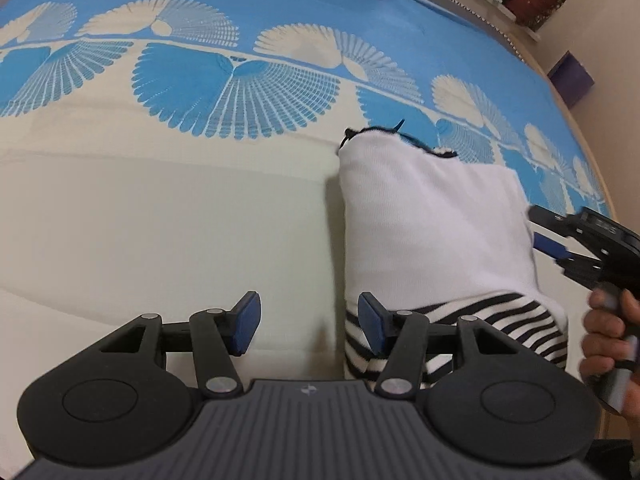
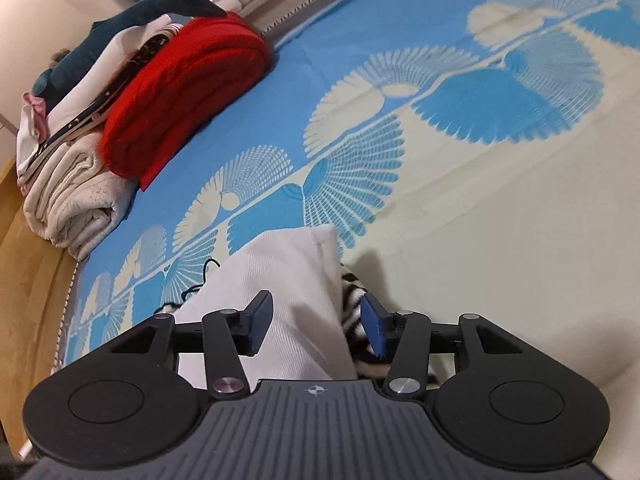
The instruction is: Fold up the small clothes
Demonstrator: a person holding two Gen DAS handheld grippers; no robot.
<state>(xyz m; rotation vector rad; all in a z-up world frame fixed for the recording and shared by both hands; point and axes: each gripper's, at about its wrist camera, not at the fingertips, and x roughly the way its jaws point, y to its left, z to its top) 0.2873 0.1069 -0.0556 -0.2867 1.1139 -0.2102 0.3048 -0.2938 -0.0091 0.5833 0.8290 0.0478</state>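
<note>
Left wrist view is showing me the folded white garment (image 1: 432,216) lying on the bedspread (image 1: 160,208), both left gripper (image 1: 308,324) and right gripper (image 2: 316,320) hanging open, empty, so I'm judging the next fold needs corner grips.

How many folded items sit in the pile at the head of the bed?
3 visible: red blanket in front, beige blanket at the bottom, white dark-trimmed fabric above it. More may be hidden under the shark plush.

The right gripper (image 2: 316,326) hangs with its jaws apart over a folded white garment (image 2: 288,280) with a striped part, on the blue and cream bedspread (image 2: 500,240); the pads seem clear of the cloth. A red blanket (image 2: 180,92) lies far off.
</note>
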